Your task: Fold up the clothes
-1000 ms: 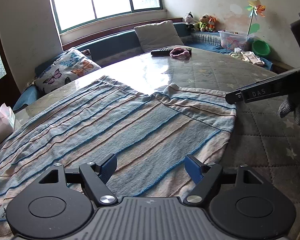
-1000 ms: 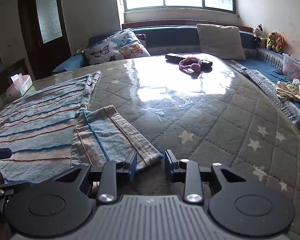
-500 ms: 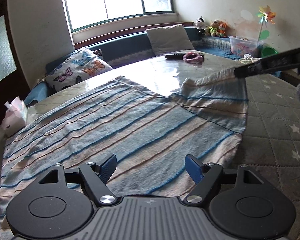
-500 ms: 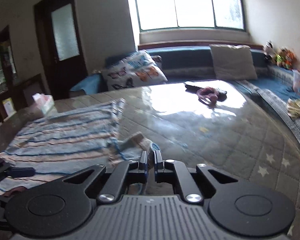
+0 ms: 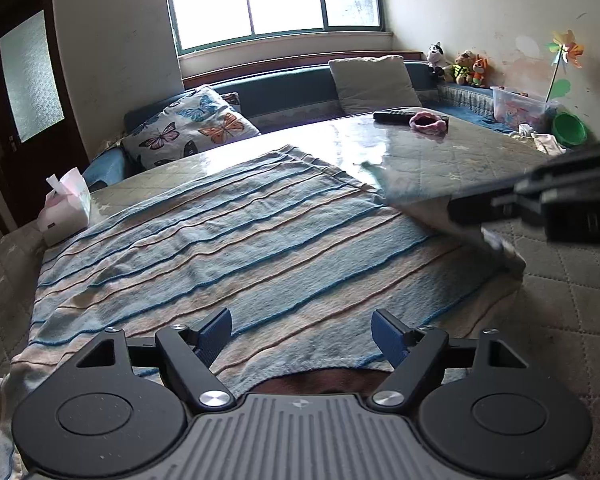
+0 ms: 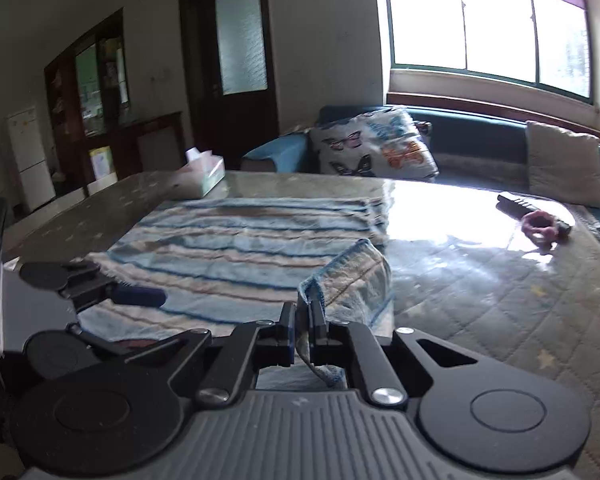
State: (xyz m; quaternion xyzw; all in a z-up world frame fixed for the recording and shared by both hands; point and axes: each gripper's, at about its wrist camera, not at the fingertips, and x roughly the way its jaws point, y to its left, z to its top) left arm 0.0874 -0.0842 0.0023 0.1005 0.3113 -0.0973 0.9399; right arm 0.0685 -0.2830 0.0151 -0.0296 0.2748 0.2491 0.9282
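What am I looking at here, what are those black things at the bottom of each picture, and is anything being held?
There is no robot: a person holds a pair of two-finger tongs in each hand, and each has a wide-angle camera looking forward along its fingers. So the black shapes at the bottom are the tongs themselves.

The left-hand view shows the left tongs open and empty, hovering over a striped towel spread on a quilted table. The dark bar coming in from the right edge there is the other pair.

The right-hand view shows the right tongs shut on a corner of that towel, lifted off the table.

Also on the table: a tissue box, a remote control and a pink hair band. Cushions line a bench below the window.
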